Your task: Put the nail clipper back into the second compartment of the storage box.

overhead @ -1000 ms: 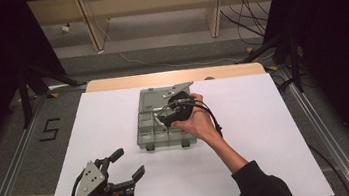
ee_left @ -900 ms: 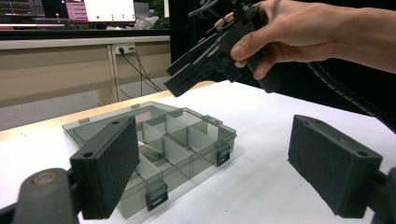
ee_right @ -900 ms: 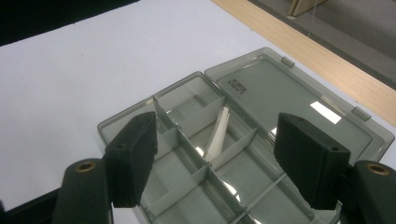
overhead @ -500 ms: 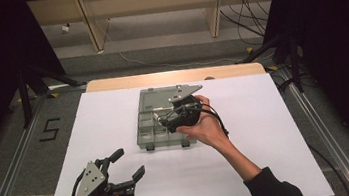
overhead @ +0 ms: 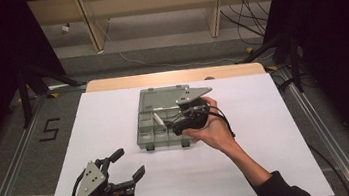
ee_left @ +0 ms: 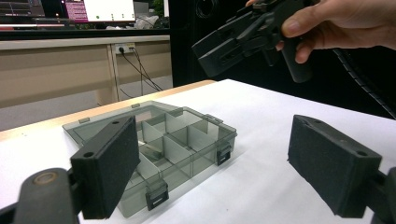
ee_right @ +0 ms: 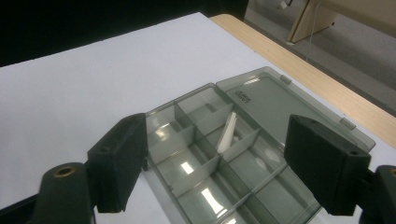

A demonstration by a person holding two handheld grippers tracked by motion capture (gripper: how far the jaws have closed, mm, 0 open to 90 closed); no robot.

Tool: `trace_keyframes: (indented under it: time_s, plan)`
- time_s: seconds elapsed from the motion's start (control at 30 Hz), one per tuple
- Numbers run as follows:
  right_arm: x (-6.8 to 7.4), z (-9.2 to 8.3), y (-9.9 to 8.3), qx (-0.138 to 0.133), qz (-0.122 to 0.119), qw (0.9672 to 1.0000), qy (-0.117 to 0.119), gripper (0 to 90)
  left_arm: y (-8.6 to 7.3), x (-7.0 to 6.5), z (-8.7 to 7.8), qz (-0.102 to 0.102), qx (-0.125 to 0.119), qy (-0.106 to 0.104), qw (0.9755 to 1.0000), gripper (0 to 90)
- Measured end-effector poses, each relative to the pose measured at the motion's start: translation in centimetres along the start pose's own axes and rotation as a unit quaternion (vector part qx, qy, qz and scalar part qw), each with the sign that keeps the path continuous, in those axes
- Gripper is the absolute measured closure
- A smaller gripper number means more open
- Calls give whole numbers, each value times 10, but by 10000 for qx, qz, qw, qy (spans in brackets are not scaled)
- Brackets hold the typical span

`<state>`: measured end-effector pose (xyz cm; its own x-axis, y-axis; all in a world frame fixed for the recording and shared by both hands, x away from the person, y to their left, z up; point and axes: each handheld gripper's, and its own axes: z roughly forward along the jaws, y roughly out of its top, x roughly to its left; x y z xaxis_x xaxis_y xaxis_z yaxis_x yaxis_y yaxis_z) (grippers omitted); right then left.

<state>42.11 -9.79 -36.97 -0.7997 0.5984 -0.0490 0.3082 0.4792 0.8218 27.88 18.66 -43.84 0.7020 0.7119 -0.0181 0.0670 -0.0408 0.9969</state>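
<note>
Open grey compartment box (overhead: 165,122) holds a leaning white strip (ee_right: 226,133).

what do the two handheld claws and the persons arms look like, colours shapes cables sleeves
Both claws are black, pistol-like tools with two flat, rectangular, foam-faced jaws on pivoting arms. The left claw and right claw each carry a grey three-cornered plate with small holes on top. A black cable loops from the right claw past the wrist. The right arm wears a dark sleeve pushed up toward the elbow; the forearm is bare.
</note>
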Motion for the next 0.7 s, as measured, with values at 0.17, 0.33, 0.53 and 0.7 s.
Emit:
trace_keyframes:
  time_s: [0.17, 0.33, 0.53, 0.7]
  plan:
    - [2, -8, -4, -150, 0, 9999, 1, 216, -1, 0, 0, -26, 13, 6, 10000, 159]
    - [2, -15, -6, -298, 49, 9995, -1, 210, 0, 0, 0, -12, 12, 2, 10000, 159]
    - [3, -23, -10, -441, 103, 9990, 4, 210, 0, 0, 0, -31, 2, 9, 10000, 159]
    - [3, -26, -17, -592, 181, 9981, 41, 213, -1, 0, 0, -22, 12, 11, 10000, 159]
